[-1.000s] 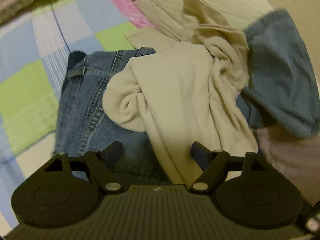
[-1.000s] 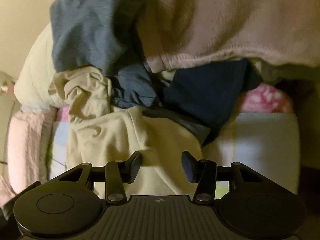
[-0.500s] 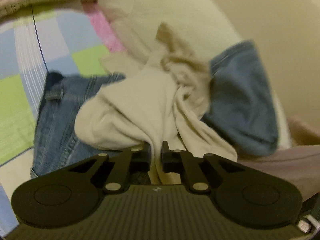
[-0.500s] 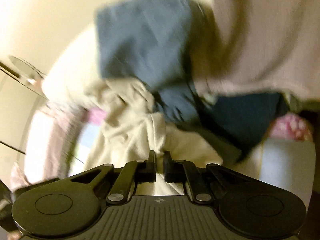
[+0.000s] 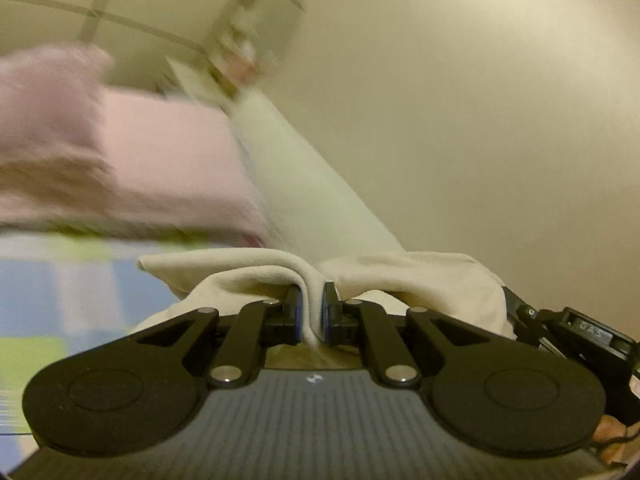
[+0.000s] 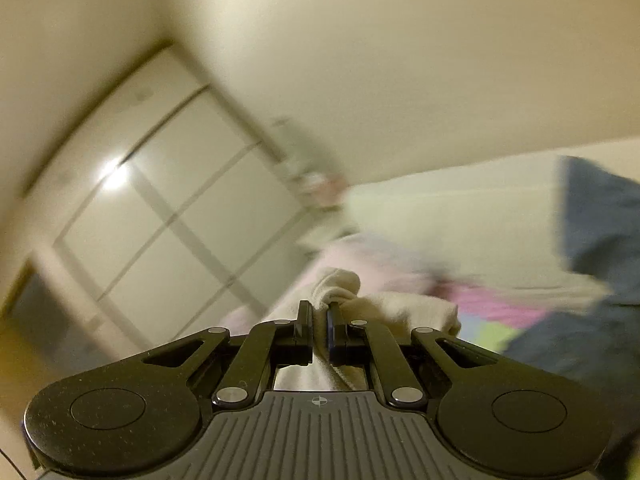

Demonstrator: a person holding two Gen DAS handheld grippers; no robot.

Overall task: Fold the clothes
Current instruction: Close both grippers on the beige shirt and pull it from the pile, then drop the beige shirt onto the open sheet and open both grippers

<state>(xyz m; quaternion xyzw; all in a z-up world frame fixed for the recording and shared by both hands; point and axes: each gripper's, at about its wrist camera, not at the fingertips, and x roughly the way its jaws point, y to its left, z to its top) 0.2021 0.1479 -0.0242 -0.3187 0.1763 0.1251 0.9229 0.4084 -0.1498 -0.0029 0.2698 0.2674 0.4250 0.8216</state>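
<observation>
Above the bed (image 5: pixel 48 280), left gripper (image 5: pixel 311 312) and right gripper (image 6: pixel 319 328) each pinch the cream garment (image 5: pixel 420 276); spreading them apart should open it flat.

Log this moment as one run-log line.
left gripper: shut on cream garment | right gripper: shut on cream garment | garment: lifted | view: blurred

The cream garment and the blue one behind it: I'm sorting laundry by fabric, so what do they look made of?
The cream garment, pinched by the left gripper and the right gripper, looks like soft matte knit, perhaps cotton jersey or fleece: it drapes in thick rounded folds with no sheen. The blue garment looks like matte cloth, perhaps knit, but blur leaves it open.
</observation>
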